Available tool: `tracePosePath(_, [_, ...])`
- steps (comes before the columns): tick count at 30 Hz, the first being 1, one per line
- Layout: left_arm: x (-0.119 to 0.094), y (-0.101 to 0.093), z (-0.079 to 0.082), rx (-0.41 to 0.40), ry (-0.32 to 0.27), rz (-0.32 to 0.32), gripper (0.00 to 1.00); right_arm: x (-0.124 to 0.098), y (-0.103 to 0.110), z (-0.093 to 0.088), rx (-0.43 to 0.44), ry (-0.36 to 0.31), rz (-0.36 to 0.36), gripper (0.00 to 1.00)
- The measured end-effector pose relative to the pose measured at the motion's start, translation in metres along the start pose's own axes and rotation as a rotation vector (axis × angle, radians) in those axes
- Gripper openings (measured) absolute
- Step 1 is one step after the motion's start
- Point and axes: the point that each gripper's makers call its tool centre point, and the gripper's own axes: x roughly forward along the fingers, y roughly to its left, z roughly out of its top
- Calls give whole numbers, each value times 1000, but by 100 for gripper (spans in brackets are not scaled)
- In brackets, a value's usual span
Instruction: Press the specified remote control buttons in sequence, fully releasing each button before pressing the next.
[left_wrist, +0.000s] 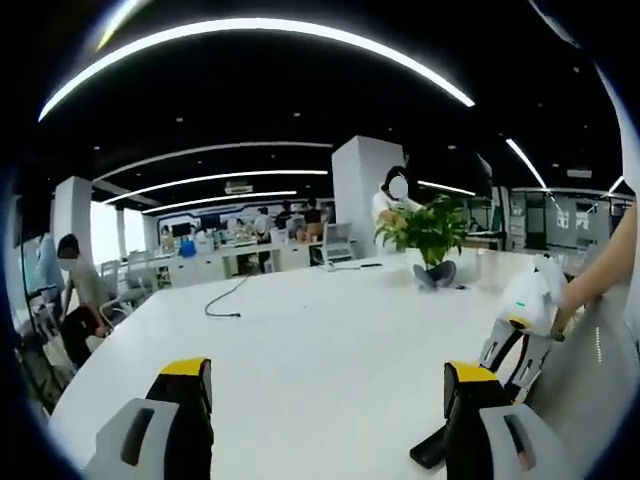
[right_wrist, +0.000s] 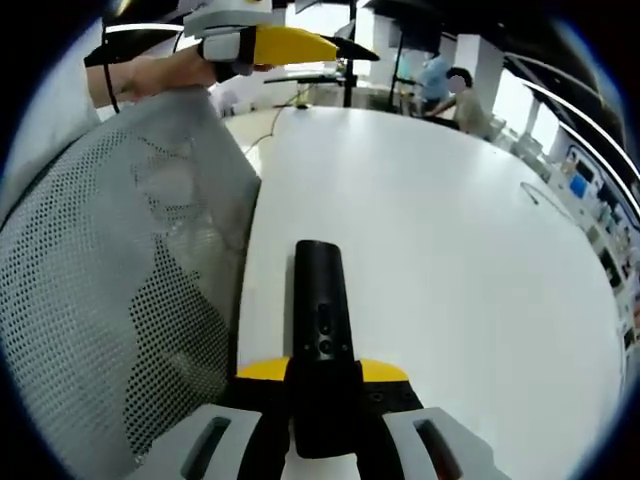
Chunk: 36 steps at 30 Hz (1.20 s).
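1. The right gripper (right_wrist: 322, 385) is clamped on one black remote control (right_wrist: 321, 340): its two yellow-tipped jaws press the remote's lower body from either side, and the remote's far end points out over the desk (right_wrist: 450, 250).
2. In the right gripper view the remote shows a short column of small buttons along its middle; which ones they are is too small to tell.
3. The remote hangs over the near edge of the white desk, just beside one grey mesh chair back (right_wrist: 110, 300) that stands along that edge.
4. The left gripper (left_wrist: 330, 400) has its two jaws set wide apart with bare desk between them and nothing in their grasp.
5. In the left gripper view, one end of the black remote (left_wrist: 432, 450) shows at the desk's near edge, just beside the right-hand jaw.
6. Further out on the desk lie one dark cable (left_wrist: 225, 300) toward the middle and one potted green plant (left_wrist: 430, 235) near the far edge.
7. Beyond the desk, one person (left_wrist: 75, 285) sits at its left end, one stands behind the plant, and several more are at the far desks.
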Motion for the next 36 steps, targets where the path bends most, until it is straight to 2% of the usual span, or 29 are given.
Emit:
tracePosePath(7, [-4,9,2,-67,-24,24,100,5,-11,7,-9,1,15,20])
tracePosePath(13, [-5,11,1,-95,-22,28,100,6,-25,9,-15,2,18,20])
tracePosePath(28, [-4,8,-1,-68,1,20,100,14,-69,14,-18,4,27,20])
tracePosePath(36, [-4,10,-1,-85,-6,20,100,14,-94,14,-20,10,38,20])
